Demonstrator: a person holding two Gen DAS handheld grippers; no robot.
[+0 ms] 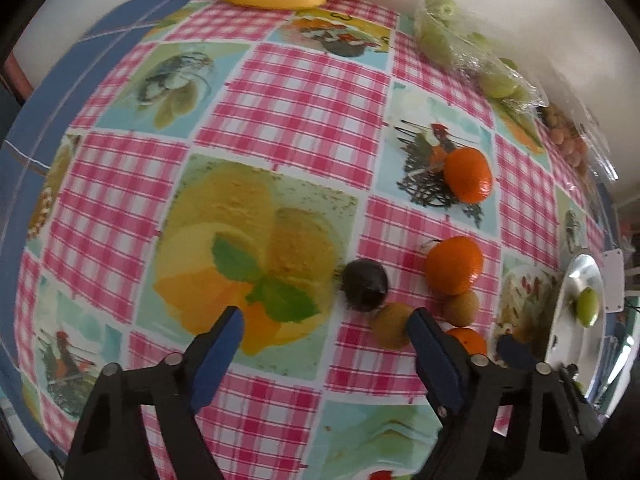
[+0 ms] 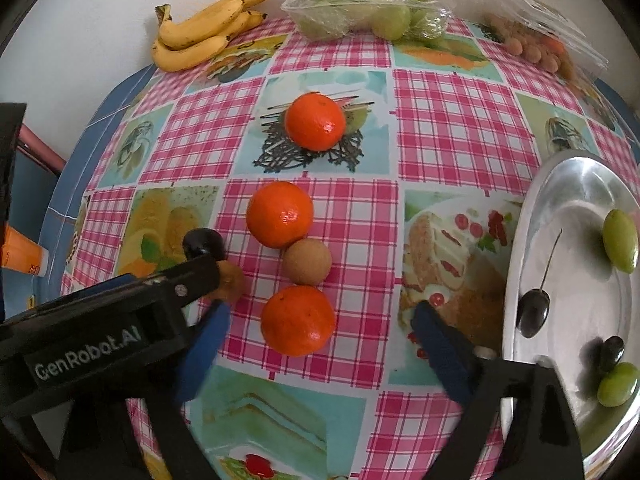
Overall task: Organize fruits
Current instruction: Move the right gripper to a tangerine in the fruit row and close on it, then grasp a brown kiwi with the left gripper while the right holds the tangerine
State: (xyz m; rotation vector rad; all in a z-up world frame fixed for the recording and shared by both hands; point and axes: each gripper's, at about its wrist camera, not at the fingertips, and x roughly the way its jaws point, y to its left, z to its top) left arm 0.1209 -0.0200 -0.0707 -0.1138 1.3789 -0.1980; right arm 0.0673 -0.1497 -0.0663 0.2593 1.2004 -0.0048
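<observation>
i had both grippers tipped steeply down over the checked tablecloth (image 2: 448,128), each one lined up on its own fruit. the right gripper (image 2: 320,322) straddled the nearest orange (image 2: 298,320), its blue fingers (image 2: 434,332) standing either side with a clear gap, so the jaws were open and not pressing. the left gripper (image 1: 326,326) hung with its jaws open too, over printed cloth, while the dark plum (image 1: 365,285) and a small brown fruit (image 1: 390,325) sat just ahead, the brown one right against its right-hand finger. i judged the oranges were meant for the steel plate (image 2: 532,216) at the right, which already held green grapes (image 2: 620,246) and dark ones (image 2: 533,312). bananas (image 2: 200,28) and a wrapped tray of green fruit (image 2: 368,12) sat by the wall, well apart
</observation>
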